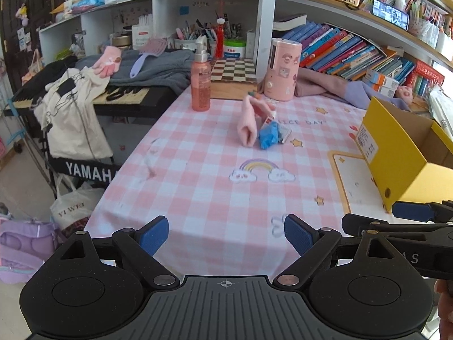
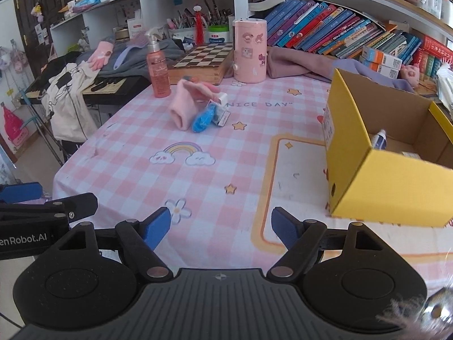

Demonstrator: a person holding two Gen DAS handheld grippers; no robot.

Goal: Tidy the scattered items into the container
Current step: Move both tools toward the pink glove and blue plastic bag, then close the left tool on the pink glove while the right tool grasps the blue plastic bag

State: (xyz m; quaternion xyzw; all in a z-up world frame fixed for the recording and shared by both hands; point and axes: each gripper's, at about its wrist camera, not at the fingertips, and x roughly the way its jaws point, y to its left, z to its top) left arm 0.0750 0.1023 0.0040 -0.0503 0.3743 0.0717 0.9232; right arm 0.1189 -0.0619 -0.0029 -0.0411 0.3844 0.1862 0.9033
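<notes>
A yellow cardboard box (image 2: 365, 167) stands open at the table's right; a small tube (image 2: 378, 139) lies inside it. The box also shows in the left wrist view (image 1: 396, 153). A pink glove (image 1: 247, 121), a blue crumpled item (image 1: 268, 135) and a small white box (image 1: 284, 134) lie together mid-table; the right wrist view shows the glove (image 2: 181, 107), blue item (image 2: 202, 119) and small box (image 2: 221, 116). My left gripper (image 1: 226, 235) is open and empty above the table's near edge. My right gripper (image 2: 220, 228) is open and empty beside the yellow box.
A pink pump bottle (image 1: 201, 82), a chessboard (image 1: 233, 70) and a pink sticker-covered canister (image 1: 281, 69) stand at the table's back. Purple cloth (image 2: 305, 65) and shelves of books (image 2: 334, 31) lie behind. A keyboard with clothes (image 1: 85, 93) is off the left edge.
</notes>
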